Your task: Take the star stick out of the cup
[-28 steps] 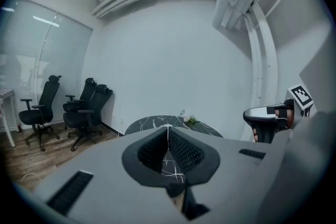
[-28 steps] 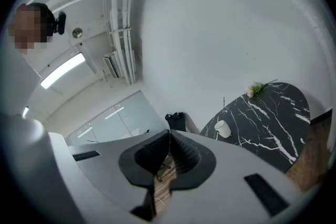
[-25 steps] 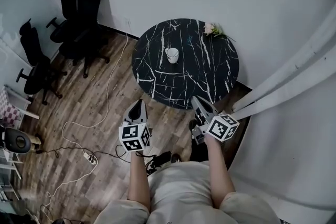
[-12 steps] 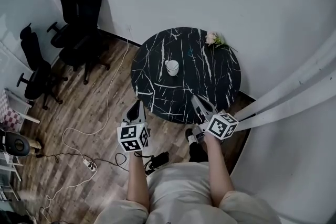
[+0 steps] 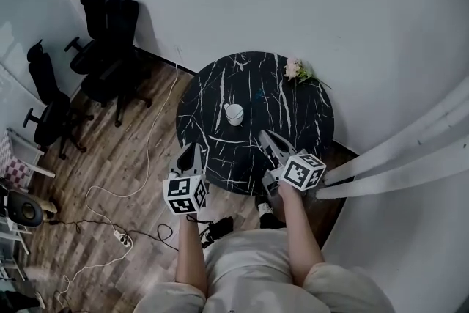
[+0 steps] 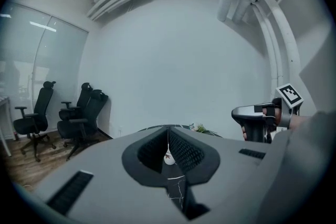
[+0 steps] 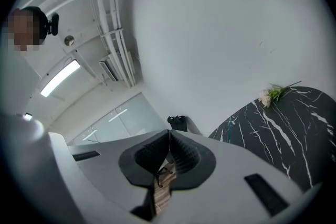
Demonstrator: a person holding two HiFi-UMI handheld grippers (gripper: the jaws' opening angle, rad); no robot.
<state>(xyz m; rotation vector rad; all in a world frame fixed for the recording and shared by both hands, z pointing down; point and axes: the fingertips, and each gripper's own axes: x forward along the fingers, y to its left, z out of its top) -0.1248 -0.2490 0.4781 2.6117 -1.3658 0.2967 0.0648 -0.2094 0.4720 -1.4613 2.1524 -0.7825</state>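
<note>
Both the left gripper [image 5: 196, 148] and right gripper [image 5: 262, 135] had jaws together, empty, near a small white cup [image 5: 234, 113] on a round black marble table [image 5: 297, 113].

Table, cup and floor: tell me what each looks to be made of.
Table: black top with white veins, so marble or a marble-look slab; its sheen is unclear.
Cup: plain white and smooth, possibly ceramic or plastic; too small to tell.
Floor: brown planks with visible seams, so wood or wood-look laminate, fairly matte.

The person wears a pale top [image 5: 249, 256]; the grey left gripper [image 5: 196, 147] and right gripper [image 5: 262, 135] bear black-and-white marker cubes.
</note>
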